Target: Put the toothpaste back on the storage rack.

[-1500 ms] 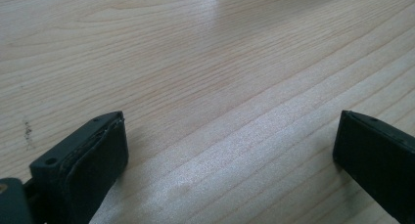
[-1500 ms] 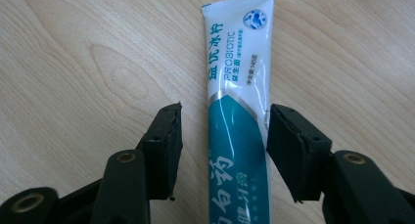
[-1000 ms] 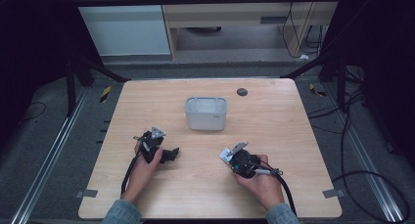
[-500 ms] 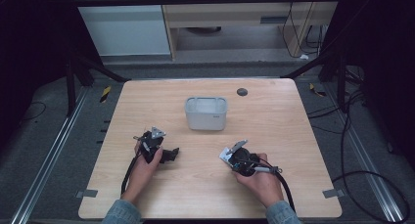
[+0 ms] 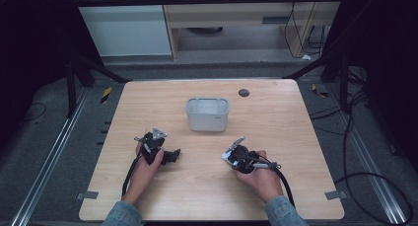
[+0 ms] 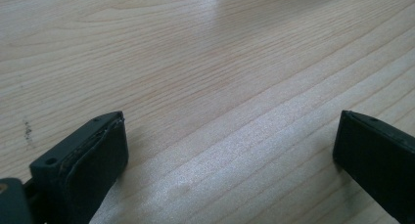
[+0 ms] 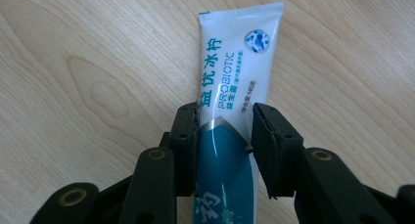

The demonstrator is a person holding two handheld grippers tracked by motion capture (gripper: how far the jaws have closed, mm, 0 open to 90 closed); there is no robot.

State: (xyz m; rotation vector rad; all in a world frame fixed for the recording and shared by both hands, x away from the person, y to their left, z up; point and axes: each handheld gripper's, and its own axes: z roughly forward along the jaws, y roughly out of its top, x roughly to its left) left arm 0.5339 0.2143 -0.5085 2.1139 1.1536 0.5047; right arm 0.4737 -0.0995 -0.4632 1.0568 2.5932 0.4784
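A white and teal tube [image 7: 240, 53] with "PROBIOTIC" printed on it lies along the wooden table, its crimped flat end pointing away from me. My right gripper [image 7: 224, 111] is shut on the tube's teal lower half, with both pads against its sides. In the high view the right gripper [image 5: 231, 155] sits low at the table's front right, and the tube [image 5: 237, 142] sticks out toward the bin. My left gripper [image 5: 172, 156] rests at the front left. In its own view, the left gripper [image 6: 230, 136] stands open over bare wood with nothing between the jaws.
A grey rectangular bin [image 5: 207, 115] stands mid-table, beyond both hands. A small dark round spot [image 5: 243, 93] lies near the far edge. The table [image 5: 296, 137] has bare wood on either side of the bin. Dark floor and cables surround it.
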